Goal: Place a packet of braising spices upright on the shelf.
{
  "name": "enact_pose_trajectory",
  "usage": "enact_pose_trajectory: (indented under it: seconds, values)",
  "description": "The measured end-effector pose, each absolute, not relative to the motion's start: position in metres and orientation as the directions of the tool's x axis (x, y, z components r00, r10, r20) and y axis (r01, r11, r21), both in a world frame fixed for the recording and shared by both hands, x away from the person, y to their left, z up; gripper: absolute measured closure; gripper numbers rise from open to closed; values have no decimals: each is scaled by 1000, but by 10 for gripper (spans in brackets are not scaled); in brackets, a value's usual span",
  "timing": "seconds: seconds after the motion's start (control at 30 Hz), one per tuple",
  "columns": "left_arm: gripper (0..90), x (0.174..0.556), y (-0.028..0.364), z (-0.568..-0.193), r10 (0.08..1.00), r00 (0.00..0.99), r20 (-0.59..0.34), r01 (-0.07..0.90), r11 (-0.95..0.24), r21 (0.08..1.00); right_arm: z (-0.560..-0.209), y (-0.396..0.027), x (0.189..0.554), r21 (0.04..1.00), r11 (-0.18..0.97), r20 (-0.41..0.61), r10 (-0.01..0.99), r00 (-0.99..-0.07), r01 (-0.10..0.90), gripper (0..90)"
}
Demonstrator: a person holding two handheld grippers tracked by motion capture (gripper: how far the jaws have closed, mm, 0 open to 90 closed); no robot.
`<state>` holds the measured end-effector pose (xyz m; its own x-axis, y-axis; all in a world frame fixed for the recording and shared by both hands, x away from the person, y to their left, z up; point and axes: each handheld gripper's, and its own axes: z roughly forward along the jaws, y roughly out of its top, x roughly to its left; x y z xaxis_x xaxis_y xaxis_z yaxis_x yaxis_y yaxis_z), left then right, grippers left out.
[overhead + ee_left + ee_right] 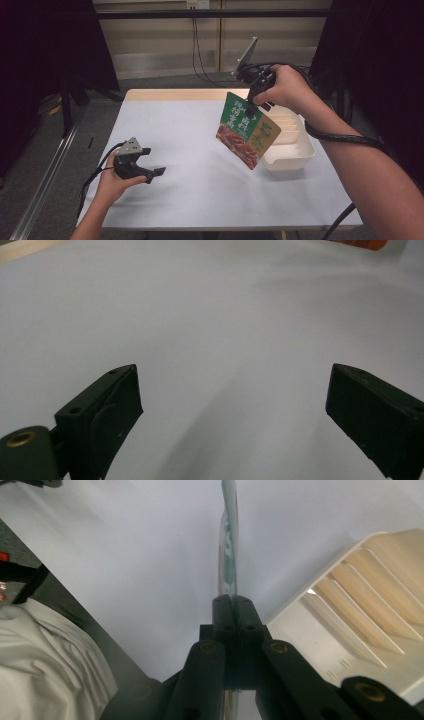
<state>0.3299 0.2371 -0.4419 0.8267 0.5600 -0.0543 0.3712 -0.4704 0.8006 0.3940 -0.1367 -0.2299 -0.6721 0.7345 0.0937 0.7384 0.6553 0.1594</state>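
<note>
White ridged tray (295, 145) sits bare at right, right hand-held gripper (254, 102) clenching a hanging pouch (247, 131), left hand-held gripper (152, 171) released.

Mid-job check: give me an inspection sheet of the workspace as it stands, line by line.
Surface: pale grey table, wooden strip along the far edge.
Job's things: snack pouch hanging in the air, pinched at its top edge; white ribbed tray at the table's right side.
Clutter: nothing seen.
Grippers: left tongs open, low over bare table; right tongs shut on the pouch.
Cables: black cable wraps the right forearm; another trails from the left gripper.
Surroundings: dark curtains, metal rail on the floor at left.
</note>
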Motion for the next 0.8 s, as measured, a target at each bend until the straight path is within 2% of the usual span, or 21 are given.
enact_pose_trajectory:
  seconds: [0.8]
  values:
    - [71,330,238,-441,567,822,-60,380,-465,800,-201,-158,401,162,660,66,735,-675,734,900]
